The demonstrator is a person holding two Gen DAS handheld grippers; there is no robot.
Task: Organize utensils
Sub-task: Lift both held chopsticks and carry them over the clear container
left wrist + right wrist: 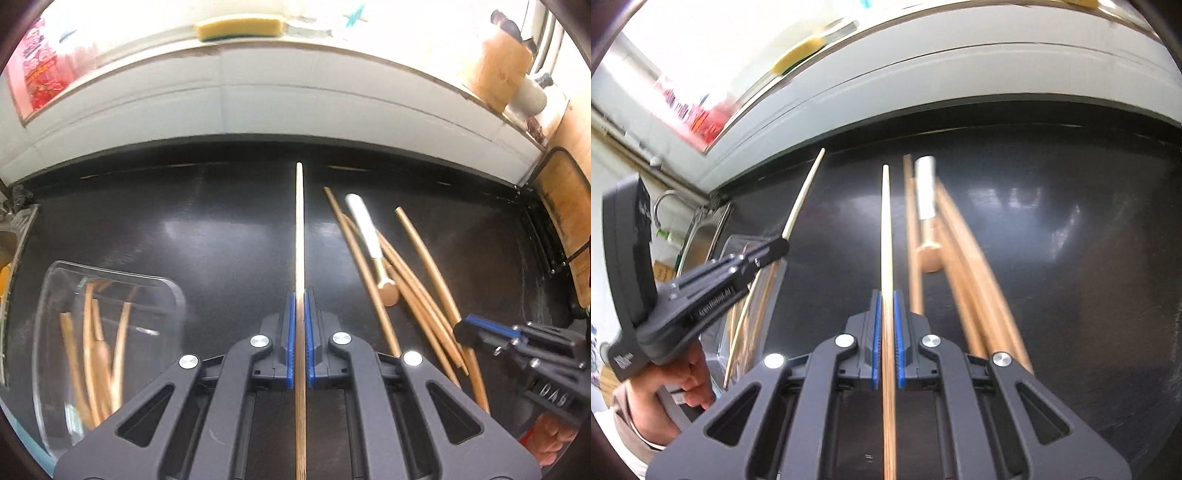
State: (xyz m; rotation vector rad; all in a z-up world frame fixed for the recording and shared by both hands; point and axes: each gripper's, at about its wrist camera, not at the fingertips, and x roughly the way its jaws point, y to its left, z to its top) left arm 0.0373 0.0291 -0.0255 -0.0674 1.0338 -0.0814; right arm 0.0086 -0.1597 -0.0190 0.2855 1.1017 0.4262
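My left gripper (300,302) is shut on a wooden chopstick (299,229) that points straight ahead above the black counter (221,229). My right gripper (885,299) is shut on another chopstick (885,221), also lifted off the counter. In the right wrist view the left gripper (783,245) shows at the left, its chopstick (805,192) slanting up above a glass dish (777,280). That clear glass dish (48,295) at the lower left of the left wrist view holds several chopsticks. A loose pile of chopsticks (417,295) with a white-handled utensil (365,229) lies on the counter. The right gripper (471,325) shows at the right edge.
A pale backsplash (258,103) and a sill with a yellow sponge (240,27) run behind the counter. A steel sink (701,240) lies to the left. A wooden board (565,206) in a rack stands at the right. A hand (683,380) grips the left tool.
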